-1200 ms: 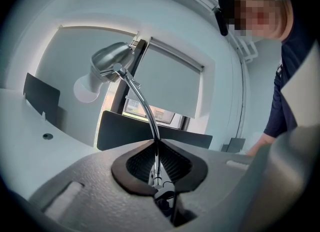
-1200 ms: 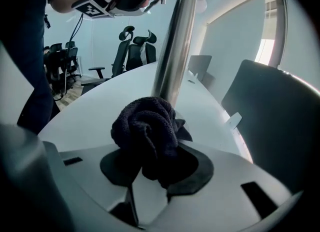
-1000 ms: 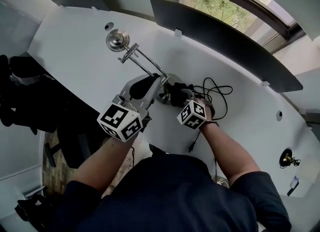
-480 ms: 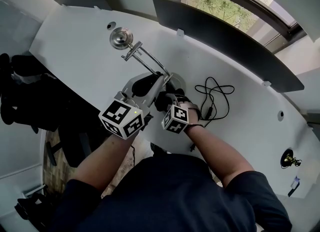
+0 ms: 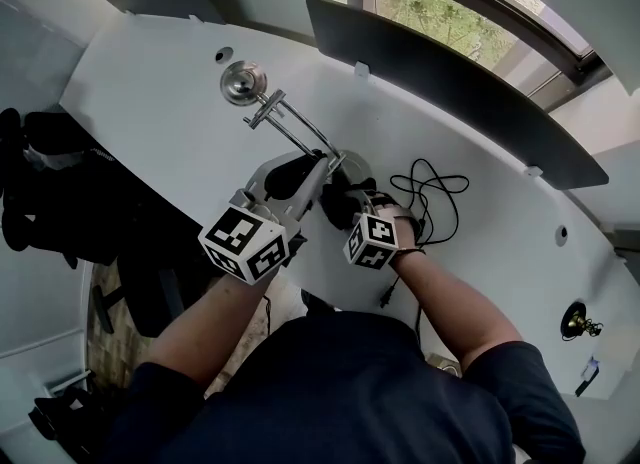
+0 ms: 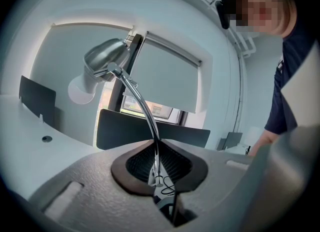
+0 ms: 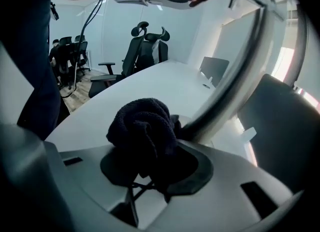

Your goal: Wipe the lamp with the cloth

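Past lamp [image 5: 290, 130] and cloth [image 7: 145, 126] — cable [image 5: 432, 180], divider [image 5: 450, 80]

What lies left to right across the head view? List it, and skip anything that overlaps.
Black office chair → the lamp's head → black cable → small brass object.

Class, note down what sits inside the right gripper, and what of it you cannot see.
A bunched dark cloth, pressed against the lamp stem. Its clamped lower part is hidden between the jaws of the right gripper.
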Demonstrator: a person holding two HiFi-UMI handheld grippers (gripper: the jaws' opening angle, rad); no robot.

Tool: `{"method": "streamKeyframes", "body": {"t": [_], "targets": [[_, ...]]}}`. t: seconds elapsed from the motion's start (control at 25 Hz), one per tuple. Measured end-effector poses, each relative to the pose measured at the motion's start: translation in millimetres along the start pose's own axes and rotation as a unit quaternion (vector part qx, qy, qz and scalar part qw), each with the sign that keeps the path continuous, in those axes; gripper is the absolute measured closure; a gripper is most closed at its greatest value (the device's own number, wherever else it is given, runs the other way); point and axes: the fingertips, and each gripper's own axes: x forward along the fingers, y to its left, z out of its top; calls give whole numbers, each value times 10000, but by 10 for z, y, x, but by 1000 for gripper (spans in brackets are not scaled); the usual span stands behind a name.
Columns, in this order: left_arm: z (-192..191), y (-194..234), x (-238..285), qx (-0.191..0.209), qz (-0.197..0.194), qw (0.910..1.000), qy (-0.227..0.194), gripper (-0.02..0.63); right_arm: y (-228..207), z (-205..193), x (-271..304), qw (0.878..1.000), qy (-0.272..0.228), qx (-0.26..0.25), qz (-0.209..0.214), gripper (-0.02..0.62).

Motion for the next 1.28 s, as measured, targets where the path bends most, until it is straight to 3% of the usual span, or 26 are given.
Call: {"method": "streamKeyframes", "body": {"t": [0.48, 0.88, 1.28], "targets": [[4, -8, 5, 18, 20, 9999, 105, 568, -734, -492, -189, 9981, 223, 111, -558, 449], [3, -14, 9, 7, 102, 9998, 142, 568, -1186, -396, 39, 9963, 268, -144, -798, 449], [-7, 5, -28, -135, 266, 9993, 214, 568, -1299, -299, -224, 9934, 138, 103, -1130, 449]]}}
